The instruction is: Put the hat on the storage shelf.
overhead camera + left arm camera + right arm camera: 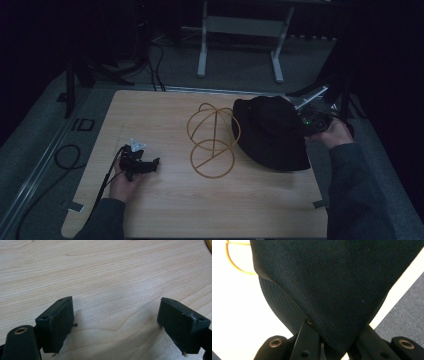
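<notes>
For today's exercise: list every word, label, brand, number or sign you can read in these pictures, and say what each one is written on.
"ID": dark letters on the grey floor strip beside the left edge of the wooden table, in the high view.
No print can be read on the black hat, the wire hat stand, the left gripper or the right gripper.
A small green light on the right gripper's body forms no readable sign.
</notes>
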The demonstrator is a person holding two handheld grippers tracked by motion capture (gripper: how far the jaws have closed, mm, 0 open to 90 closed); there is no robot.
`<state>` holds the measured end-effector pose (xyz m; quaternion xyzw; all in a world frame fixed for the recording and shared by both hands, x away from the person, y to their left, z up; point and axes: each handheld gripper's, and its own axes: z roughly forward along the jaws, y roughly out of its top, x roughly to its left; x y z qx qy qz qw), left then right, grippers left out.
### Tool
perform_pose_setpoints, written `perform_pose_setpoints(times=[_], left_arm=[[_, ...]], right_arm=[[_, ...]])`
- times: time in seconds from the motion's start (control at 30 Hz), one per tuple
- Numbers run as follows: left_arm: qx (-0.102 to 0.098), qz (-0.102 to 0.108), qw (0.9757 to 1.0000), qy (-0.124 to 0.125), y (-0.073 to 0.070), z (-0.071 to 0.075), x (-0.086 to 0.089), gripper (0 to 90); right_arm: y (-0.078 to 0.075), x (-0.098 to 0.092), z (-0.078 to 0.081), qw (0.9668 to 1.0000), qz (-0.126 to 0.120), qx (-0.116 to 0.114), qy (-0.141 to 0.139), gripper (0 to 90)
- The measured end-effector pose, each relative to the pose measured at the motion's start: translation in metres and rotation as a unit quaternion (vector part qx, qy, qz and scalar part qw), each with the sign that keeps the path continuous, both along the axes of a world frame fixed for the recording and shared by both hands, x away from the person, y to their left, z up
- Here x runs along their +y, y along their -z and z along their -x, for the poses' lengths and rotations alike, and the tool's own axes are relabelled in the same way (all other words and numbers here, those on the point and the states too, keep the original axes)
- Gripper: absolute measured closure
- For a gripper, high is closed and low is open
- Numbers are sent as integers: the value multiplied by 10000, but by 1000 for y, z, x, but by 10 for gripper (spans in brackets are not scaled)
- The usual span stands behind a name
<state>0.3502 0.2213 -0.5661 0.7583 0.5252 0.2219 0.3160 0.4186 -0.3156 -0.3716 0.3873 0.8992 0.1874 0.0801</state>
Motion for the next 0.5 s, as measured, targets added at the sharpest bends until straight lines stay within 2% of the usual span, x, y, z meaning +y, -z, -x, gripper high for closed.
perform_pose_setpoints(times=[0.1, 0.5], left_arm=[[0, 1, 10000, 0, 0, 0, 0, 143], [-2, 2, 10000, -1, 0, 0, 0, 143]], right_arm=[[-8, -1, 2, 9999, -117, -111, -11, 854], [-20, -1, 5, 9996, -158, -188, -158, 854]])
